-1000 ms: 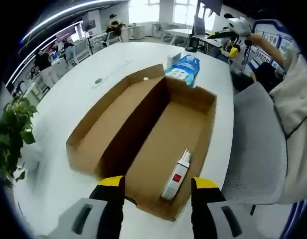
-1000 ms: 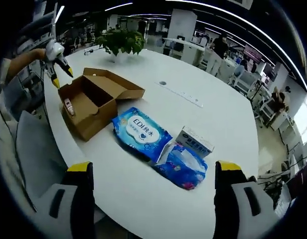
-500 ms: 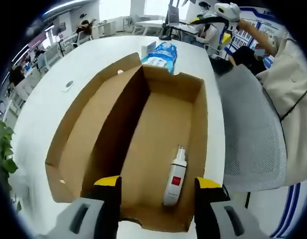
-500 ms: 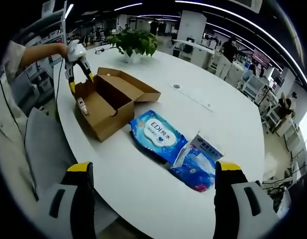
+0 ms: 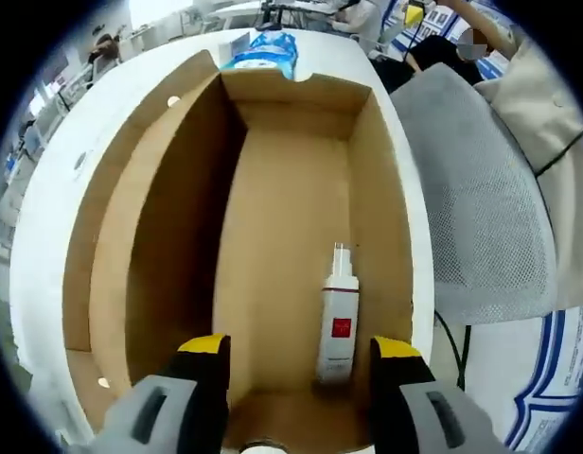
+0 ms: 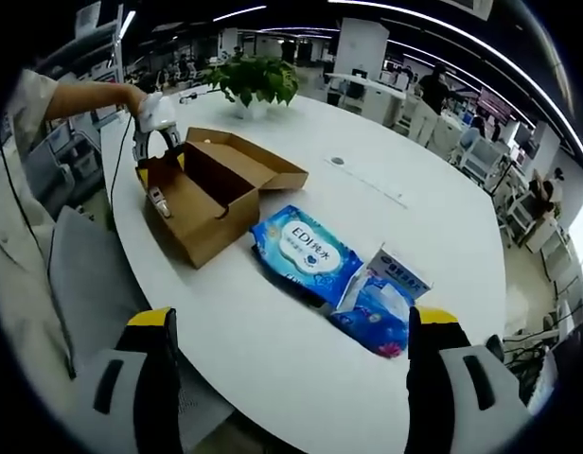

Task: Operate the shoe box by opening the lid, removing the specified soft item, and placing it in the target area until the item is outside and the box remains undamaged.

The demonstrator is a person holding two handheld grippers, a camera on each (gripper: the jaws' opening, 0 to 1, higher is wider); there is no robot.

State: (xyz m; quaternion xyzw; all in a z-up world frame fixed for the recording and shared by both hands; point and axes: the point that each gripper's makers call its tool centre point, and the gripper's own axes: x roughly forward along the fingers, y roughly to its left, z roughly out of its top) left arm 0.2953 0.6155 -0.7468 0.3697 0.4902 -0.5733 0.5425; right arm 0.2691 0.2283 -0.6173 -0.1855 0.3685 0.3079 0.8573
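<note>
Brown cardboard shoe box [image 5: 282,189] is lying open, left gripper [image 5: 296,364] hanging spread above the white bottle [image 5: 337,317] at lower centre, right gripper [image 6: 291,364] idling agape.

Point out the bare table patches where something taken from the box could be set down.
Bare white table lies between the right gripper and the blue wipes pack, and beyond the shoe box toward the potted plant. It is crowded around the wipes pack, the blue tissue packet and the small carton.
</note>
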